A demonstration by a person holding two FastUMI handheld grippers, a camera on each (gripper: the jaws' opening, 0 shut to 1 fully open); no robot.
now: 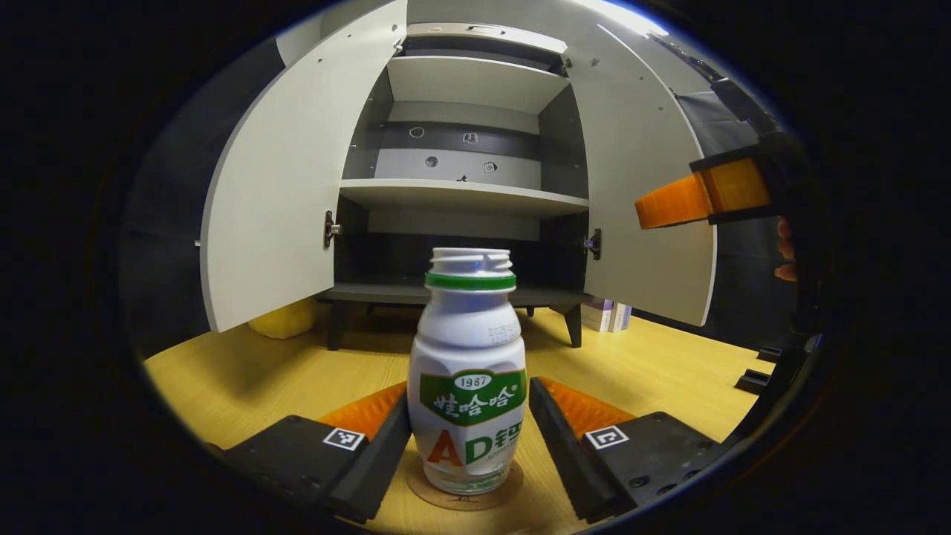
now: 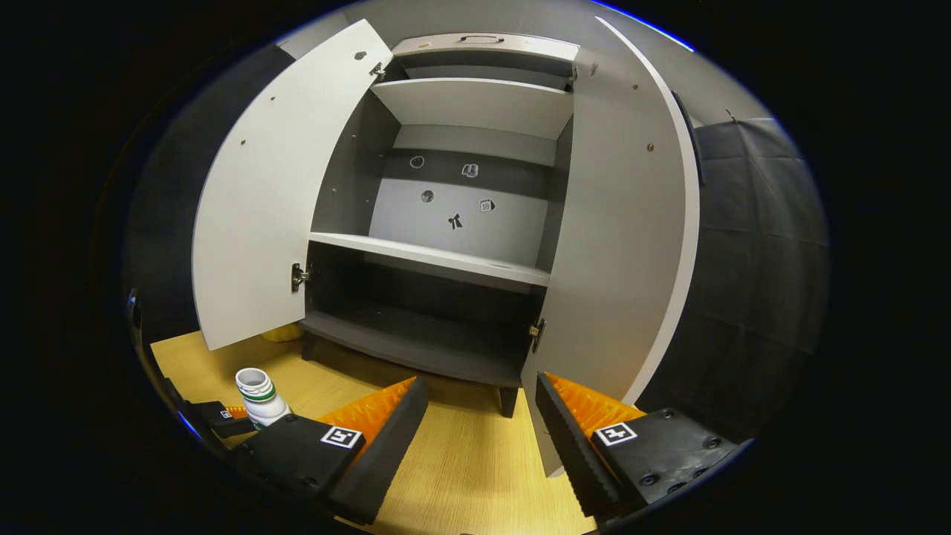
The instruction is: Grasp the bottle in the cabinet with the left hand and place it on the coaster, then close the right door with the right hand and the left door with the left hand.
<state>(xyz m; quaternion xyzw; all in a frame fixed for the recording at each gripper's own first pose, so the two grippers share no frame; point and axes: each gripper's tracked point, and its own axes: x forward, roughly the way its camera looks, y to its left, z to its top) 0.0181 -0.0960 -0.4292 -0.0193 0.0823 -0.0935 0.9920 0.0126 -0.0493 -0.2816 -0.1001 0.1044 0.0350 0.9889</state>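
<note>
While the bottle [image 1: 468,371] stands upright on the coaster [image 1: 464,492], the left tool [image 1: 468,438] flanks it: one finger seems to touch the label, the other stands just off it. Whether any grip remains cannot be told; the jaws look slightly apart.

Item, bottle: uncapped, centred on the coaster, on the tabletop [image 1: 654,364] ahead of the cabinet [image 1: 461,193]. In the right gripper view it sits far to the lower left of the right tool [image 2: 481,431], with the left tool's fingers beside it [image 2: 256,397].

Item, doors: left door [image 1: 275,186] and right door [image 1: 646,193] both swung wide. Shelves bare.

Item, right tool: jaws apart, nothing between them, its far finger just before the lower edge of the right door [image 2: 617,245]. From the left gripper view it hangs high to the right [image 1: 702,197], level, pointing inward toward the door face.

Item, left tool: held low and level, close to the tabletop, fingers aimed at the cabinet.

Risks, as judged:
- Pulling the left tool back before the fingers clear could drag or tip the bottle; being uncapped, it may spill.
- A skewed retreat could slide the coaster.
- The right tool could slip off the door edge, leaving the door ajar.
- The left door's sweep looks likely to pass ahead of the bottle; a low, wide push could clip it.
</note>
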